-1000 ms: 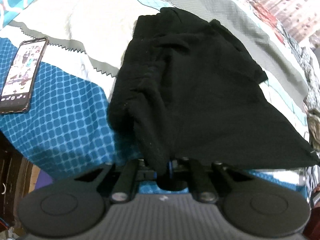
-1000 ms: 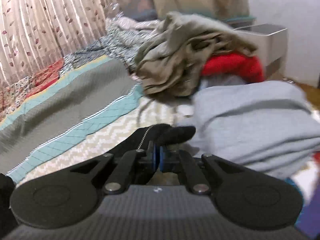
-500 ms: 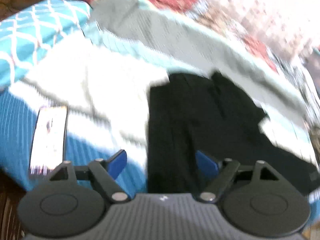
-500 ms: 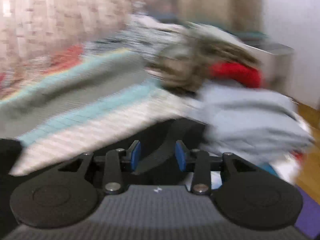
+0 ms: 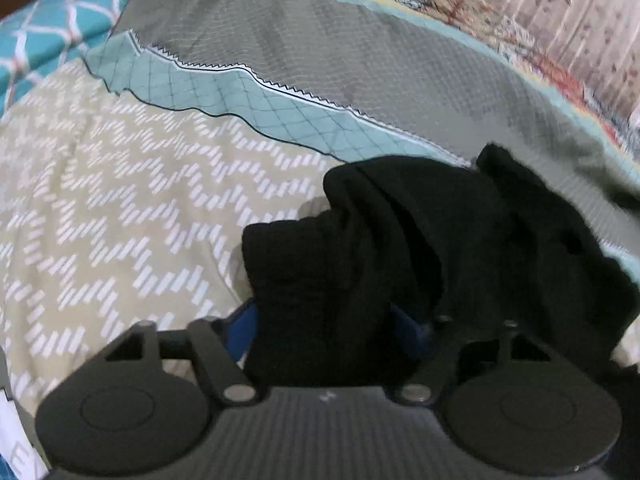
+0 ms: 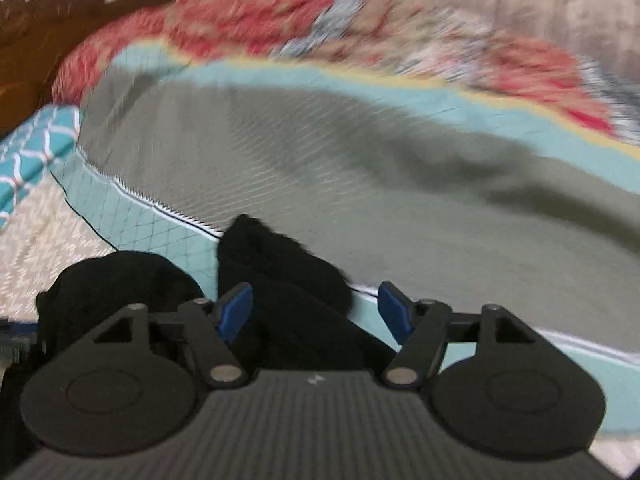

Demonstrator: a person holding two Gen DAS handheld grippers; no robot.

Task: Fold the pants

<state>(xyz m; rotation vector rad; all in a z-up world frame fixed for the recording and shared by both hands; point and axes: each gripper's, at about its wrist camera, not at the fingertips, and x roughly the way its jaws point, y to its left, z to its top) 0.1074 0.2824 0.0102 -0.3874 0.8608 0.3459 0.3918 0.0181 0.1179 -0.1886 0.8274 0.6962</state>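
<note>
The black pants (image 5: 420,248) lie bunched on the bed. In the left wrist view a thick fold of them fills the gap of my left gripper (image 5: 326,330), whose blue pads stand wide apart at either side of the cloth. In the right wrist view the pants (image 6: 280,280) lie in two dark humps. My right gripper (image 6: 316,312) is open, with one black hump lying between its spread blue pads. Neither gripper pinches the cloth.
The bed cover has a beige zigzag panel (image 5: 120,208), a teal band (image 5: 248,100) and a grey panel (image 6: 360,168). A teal-and-white pillow (image 5: 44,40) lies at the far left. A red patterned quilt (image 6: 280,24) and a curtain run along the back.
Both grippers went from shut on the pants to open, letting go. Both then swung toward the far end of the pants and now have black folds between their open pads.
</note>
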